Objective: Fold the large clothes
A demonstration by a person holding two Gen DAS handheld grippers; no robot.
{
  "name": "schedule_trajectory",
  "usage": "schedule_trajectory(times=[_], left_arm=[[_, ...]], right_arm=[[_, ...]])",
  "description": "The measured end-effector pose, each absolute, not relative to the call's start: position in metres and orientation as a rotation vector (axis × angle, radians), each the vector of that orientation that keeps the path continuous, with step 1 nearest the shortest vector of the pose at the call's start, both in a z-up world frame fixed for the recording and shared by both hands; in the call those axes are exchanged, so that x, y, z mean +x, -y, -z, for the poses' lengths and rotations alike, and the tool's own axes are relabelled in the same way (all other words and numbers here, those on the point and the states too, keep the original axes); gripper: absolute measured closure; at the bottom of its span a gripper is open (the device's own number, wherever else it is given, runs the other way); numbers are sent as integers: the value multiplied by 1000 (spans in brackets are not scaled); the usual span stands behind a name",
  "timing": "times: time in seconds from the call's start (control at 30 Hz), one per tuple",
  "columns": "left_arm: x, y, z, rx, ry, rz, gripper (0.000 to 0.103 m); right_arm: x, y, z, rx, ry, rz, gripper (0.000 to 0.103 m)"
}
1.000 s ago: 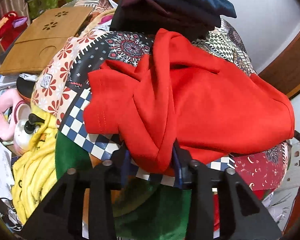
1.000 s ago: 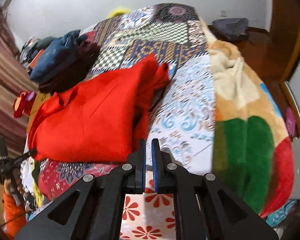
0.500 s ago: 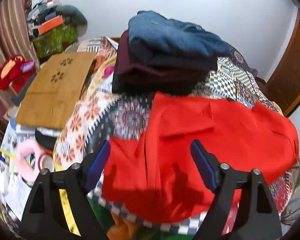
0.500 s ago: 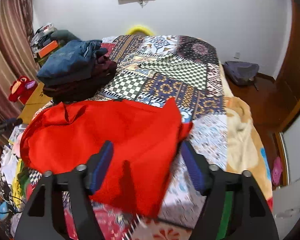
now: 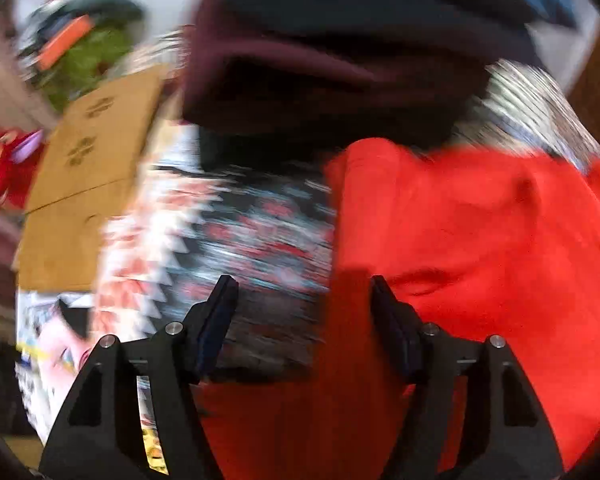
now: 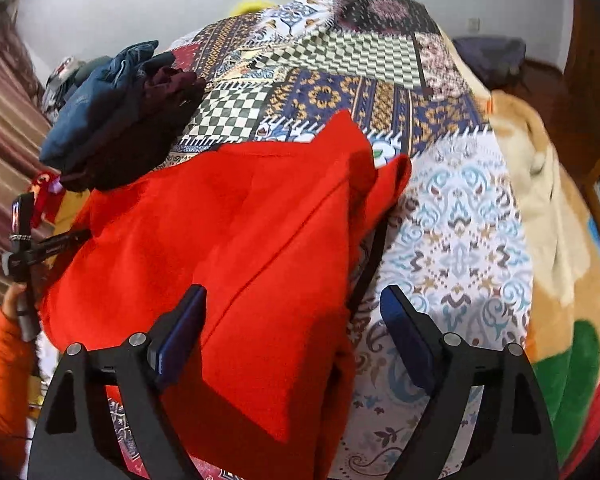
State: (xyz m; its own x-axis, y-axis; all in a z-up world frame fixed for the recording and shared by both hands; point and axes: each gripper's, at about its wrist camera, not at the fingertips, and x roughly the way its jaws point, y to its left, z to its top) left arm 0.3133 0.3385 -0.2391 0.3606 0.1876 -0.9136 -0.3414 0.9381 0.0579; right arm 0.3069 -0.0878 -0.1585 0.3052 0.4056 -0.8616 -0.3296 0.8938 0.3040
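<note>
Since 1s ago: both tools off red garment [image 6: 236,240].

— What colour is the garment [image 6: 228,240] spread on the bed?

— Plain bright red, no print. The bedspread [image 6: 456,248] under it is patchwork: green-and-white checks, navy bands with gold flowers, pale blue scrolls on white.

— And the folded pile [image 6: 112,120]?

— Denim blue on top, dark maroon beneath.

— The blanket [image 6: 556,248] at the bed's edge?

— Cream and tan, with green and red patches.

— The board [image 5: 92,160] in the blurred left view?

— Tan, possibly with dark flower-shaped marks.
</note>
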Motion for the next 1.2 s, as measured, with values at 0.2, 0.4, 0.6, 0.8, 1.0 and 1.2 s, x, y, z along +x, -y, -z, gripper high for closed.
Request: schedule_trajectory(times=[0.2,0.4,0.6,0.8,1.0,1.2], left_arm=[[272,-398,232,-271,-1109,-590,35],[228,-375,198,-302,-1048,-492,35],[231,-307,159,-324,-964,-264,26],[239,-233,164,-318,-992,-45,25],[227,-205,215,-293,-1106,-16,22],[183,-231,221,-375,-1083,-52,22]], right_arm=[[299,76,148,-15,-1119,-442,18],[291,52,113,-53,-1006,-453,18],[268,4,99,-84,-964,-578,18],[247,-32,125,-197,-1022,-667,18],[240,-19,141,-360,-1008,-596,18],[247,32,140,-341,-1014,-449,18]])
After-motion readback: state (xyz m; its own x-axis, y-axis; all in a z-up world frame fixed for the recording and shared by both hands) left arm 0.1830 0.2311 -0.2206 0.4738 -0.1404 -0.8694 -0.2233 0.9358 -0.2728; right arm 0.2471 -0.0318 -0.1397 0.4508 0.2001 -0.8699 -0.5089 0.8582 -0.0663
